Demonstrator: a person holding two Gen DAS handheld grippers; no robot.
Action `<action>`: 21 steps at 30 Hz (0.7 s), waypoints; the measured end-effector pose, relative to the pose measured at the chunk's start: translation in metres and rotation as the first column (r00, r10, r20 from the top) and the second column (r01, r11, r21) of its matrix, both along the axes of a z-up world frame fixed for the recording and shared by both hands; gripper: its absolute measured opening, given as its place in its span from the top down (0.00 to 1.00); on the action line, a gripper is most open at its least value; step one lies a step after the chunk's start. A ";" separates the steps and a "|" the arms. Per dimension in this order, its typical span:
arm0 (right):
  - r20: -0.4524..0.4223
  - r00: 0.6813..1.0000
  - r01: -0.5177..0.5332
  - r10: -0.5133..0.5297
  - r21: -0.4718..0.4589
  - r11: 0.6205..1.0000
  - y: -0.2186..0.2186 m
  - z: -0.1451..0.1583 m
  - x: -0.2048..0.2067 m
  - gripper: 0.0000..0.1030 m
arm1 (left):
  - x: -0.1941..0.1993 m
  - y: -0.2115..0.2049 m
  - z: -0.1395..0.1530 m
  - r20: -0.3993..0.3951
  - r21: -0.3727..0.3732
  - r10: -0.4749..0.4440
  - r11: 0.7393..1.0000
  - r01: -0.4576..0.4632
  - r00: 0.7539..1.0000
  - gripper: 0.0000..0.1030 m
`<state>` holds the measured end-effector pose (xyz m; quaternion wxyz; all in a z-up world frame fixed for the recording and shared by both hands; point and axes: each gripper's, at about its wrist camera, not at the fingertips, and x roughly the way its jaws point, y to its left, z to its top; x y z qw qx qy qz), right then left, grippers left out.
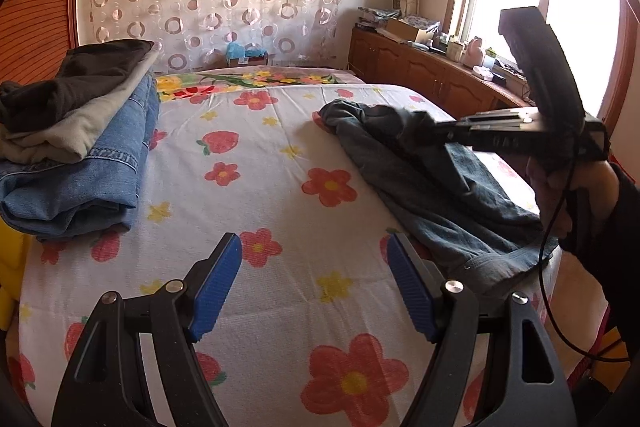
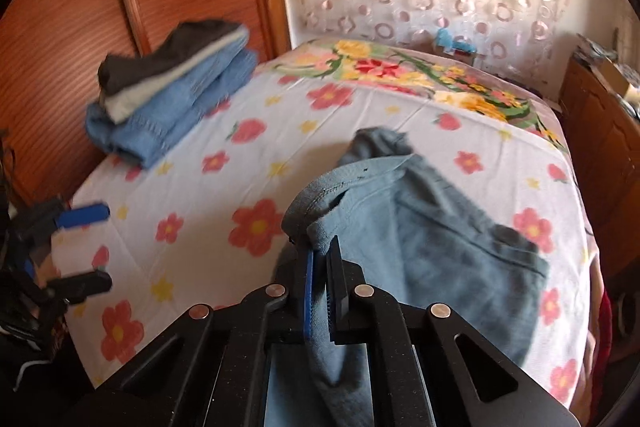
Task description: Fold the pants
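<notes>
R gripper [image 2: 320, 283] is clamped on the waistband of the grey-blue jeans [image 1: 432, 187], legs trailing away across the bed [image 1: 280, 155]; L gripper [image 1: 314, 287], fingers spread w/ nothing held, sits just left of them, nearer the free waistband edge.

We have a broad bare stretch of the bed [image 1: 280, 163] down its middle, running from the near edge to the far edge, where a gripper can pass freely. Along the left edge the stack of folded clothes [image 1: 76, 139] blocks the way. Along the right edge the grey-blue pants [image 1: 432, 195] lie rumpled, and the right gripper [image 2: 320, 291] hangs over them, closed on the cloth.
</notes>
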<state>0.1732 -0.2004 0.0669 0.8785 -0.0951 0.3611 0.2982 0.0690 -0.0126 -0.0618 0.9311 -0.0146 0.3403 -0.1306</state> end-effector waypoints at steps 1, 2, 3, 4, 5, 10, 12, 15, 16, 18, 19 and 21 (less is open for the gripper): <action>0.008 1.000 0.012 -0.012 0.004 1.000 -0.006 0.003 0.002 0.95 | 0.000 -0.001 0.000 0.000 0.001 -0.002 1.000 0.002 1.000 0.26; 0.017 1.000 0.023 -0.023 0.004 1.000 -0.010 0.005 0.002 0.95 | 0.000 -0.001 -0.001 0.000 0.001 -0.003 1.000 0.003 1.000 0.26; 0.022 0.999 0.033 -0.033 0.004 0.999 -0.015 0.007 0.003 0.95 | 0.000 -0.002 -0.001 0.000 0.002 -0.005 1.000 0.005 1.000 0.26; 0.026 0.999 0.048 -0.048 0.005 0.999 -0.020 0.008 0.005 0.95 | 0.000 -0.003 -0.001 -0.001 0.002 -0.008 1.000 0.008 1.000 0.26; 0.031 0.997 0.064 -0.064 0.005 0.998 -0.024 0.009 0.007 0.95 | 0.000 -0.004 -0.001 -0.001 0.004 -0.010 1.000 0.011 1.000 0.26; 0.042 0.984 0.171 -0.170 -0.007 0.985 -0.047 0.009 0.016 0.95 | 0.003 -0.009 -0.002 -0.005 0.004 -0.022 1.000 0.022 1.000 0.26; 0.030 0.980 0.196 -0.196 -0.001 0.981 -0.053 0.009 0.019 0.85 | 0.006 -0.013 -0.002 -0.007 0.003 -0.032 0.999 0.032 0.999 0.26; 0.047 0.969 0.245 -0.244 -0.008 0.969 -0.063 0.012 0.020 0.71 | 0.015 -0.021 -0.001 -0.002 0.023 -0.051 0.998 0.051 0.999 0.26; 0.049 0.968 0.248 -0.248 -0.003 0.969 -0.064 0.014 0.020 0.71 | 0.019 -0.025 0.000 -0.002 0.030 -0.059 0.998 0.059 0.998 0.26; 0.053 0.963 0.263 -0.263 0.001 0.965 -0.068 0.015 0.020 0.71 | 0.027 -0.031 0.000 -0.007 0.034 -0.071 0.997 0.072 0.997 0.26; 0.052 0.963 0.265 -0.265 0.007 0.964 -0.069 0.016 0.019 0.71 | 0.032 -0.034 -0.001 -0.011 0.033 -0.078 0.996 0.078 0.997 0.26; 0.042 0.966 0.253 -0.253 0.018 0.967 -0.068 0.015 0.020 0.71 | 0.038 -0.039 -0.001 -0.019 0.028 -0.088 0.996 0.088 0.996 0.26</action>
